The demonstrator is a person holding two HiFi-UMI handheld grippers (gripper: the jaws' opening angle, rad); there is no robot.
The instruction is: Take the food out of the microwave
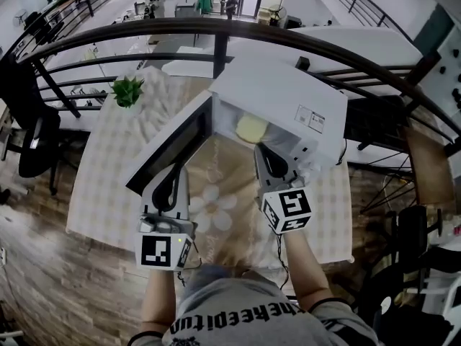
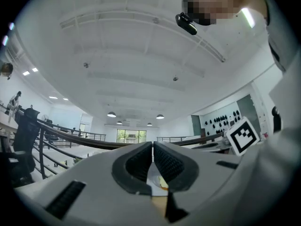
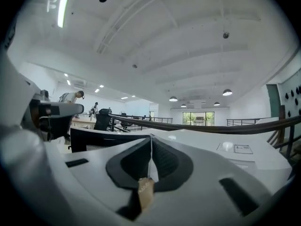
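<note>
A white microwave (image 1: 288, 99) stands on the checked tablecloth (image 1: 108, 171) with its door (image 1: 173, 146) swung open to the left. Inside lies a pale yellow round food (image 1: 252, 128). My right gripper (image 1: 261, 150) is shut and empty, its tips at the mouth of the oven just below the food. My left gripper (image 1: 176, 170) is also shut and empty, in front of the open door. In the right gripper view the shut gripper (image 3: 151, 138) points at the microwave's top (image 3: 225, 147). In the left gripper view the gripper (image 2: 153, 145) has its tips together.
A small potted plant (image 1: 127, 90) sits at the table's far left corner. A dark curved railing (image 1: 216, 31) runs behind the table. A black office chair (image 1: 32, 132) stands left of it. A flower-print mat (image 1: 210, 204) lies in front of the microwave.
</note>
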